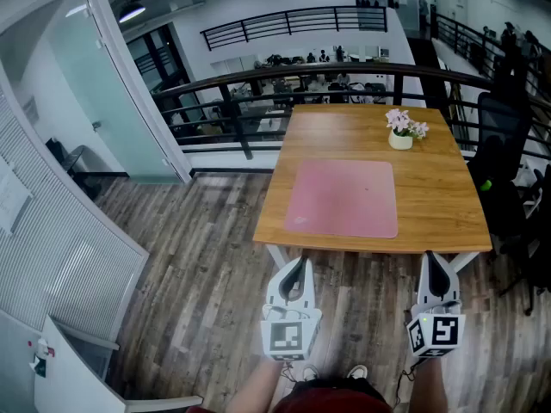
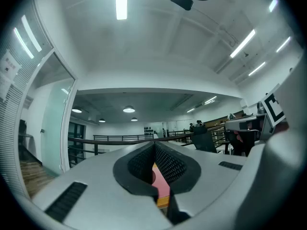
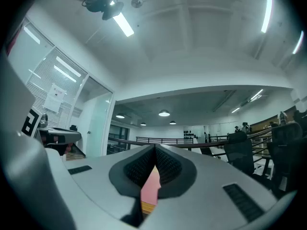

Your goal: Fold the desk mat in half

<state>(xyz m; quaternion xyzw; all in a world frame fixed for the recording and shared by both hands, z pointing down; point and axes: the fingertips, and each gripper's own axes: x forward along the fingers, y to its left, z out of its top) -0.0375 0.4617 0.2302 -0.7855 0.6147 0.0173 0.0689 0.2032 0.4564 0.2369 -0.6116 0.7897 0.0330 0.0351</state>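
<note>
Desk mat flat on table, beyond both closed jaws

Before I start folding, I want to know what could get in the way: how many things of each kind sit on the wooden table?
On the table:
Pink desk mat: 1
Pot of flowers: 1
Total: 2

Wooden table w/ pink desk mat, flower pot.
</note>
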